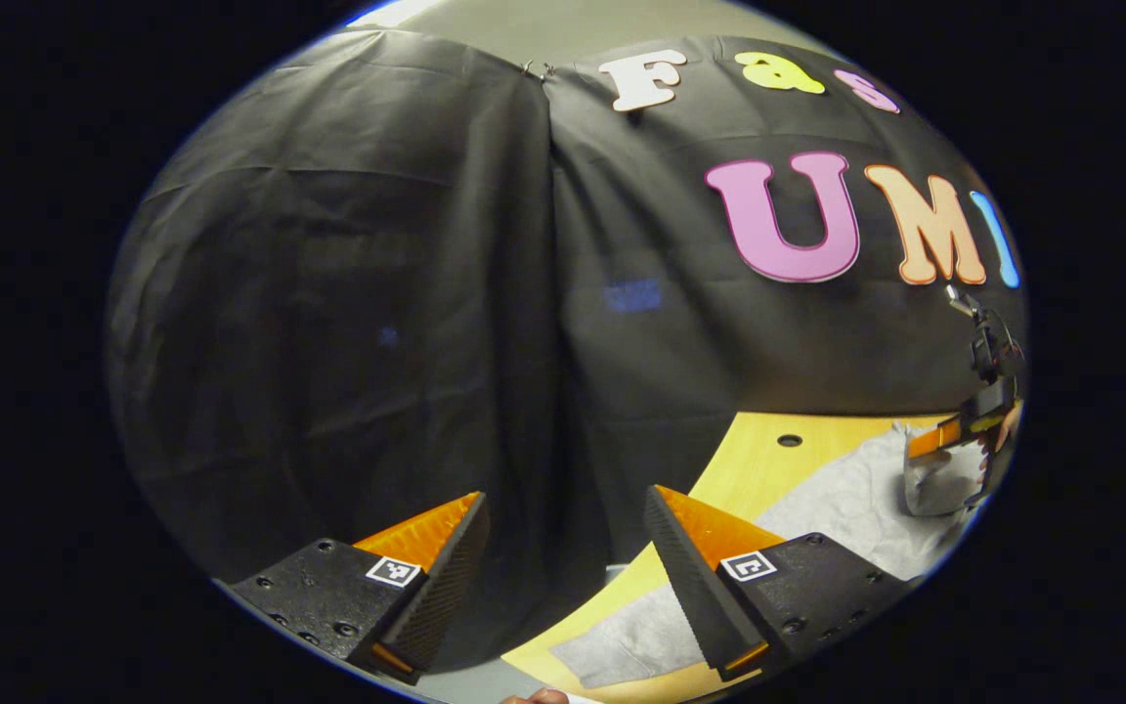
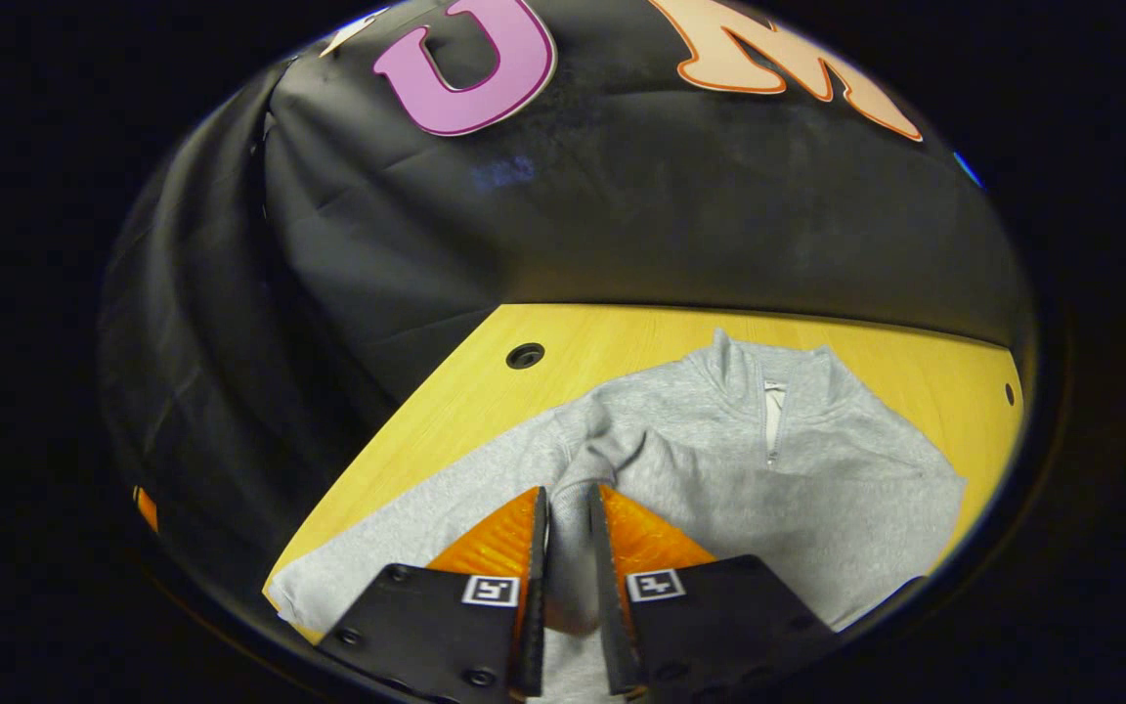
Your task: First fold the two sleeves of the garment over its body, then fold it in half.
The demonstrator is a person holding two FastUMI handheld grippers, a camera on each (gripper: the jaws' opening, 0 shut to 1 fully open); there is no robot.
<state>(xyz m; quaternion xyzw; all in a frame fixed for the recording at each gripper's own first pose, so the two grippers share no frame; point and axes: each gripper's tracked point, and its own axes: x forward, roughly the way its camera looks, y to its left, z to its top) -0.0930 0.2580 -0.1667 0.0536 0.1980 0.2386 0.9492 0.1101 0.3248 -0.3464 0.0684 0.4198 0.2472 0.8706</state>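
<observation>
The grey garment (image 2: 719, 460) lies flat on the pale wooden bench (image 2: 622, 337), collar and short zip toward the black cloth wall (image 2: 622, 225); it reads as a soft fleecy pullover, matte and thick, the collar standing up a little. The right hand-held gripper (image 2: 568, 528) is nearly closed, its two fingers pinching a ridge of sleeve fabric (image 2: 571, 548) between them over the body of the garment; the hold looks meant to carry that sleeve across the chest, so this seems to be the sleeve-folding step, with the half fold not yet done. In the left gripper view the left hand-held gripper (image 1: 568, 548) hangs wide open with nothing between its ridged, wedge-shaped fingers, held up off the bench edge and facing the wall, apparently waiting its turn; beyond it the grey cloth stretches away to the right, where the other hand-held gripper lifts a bunched fold; the bench surface is smooth, with a small round hole (image 2: 525, 355).
</observation>
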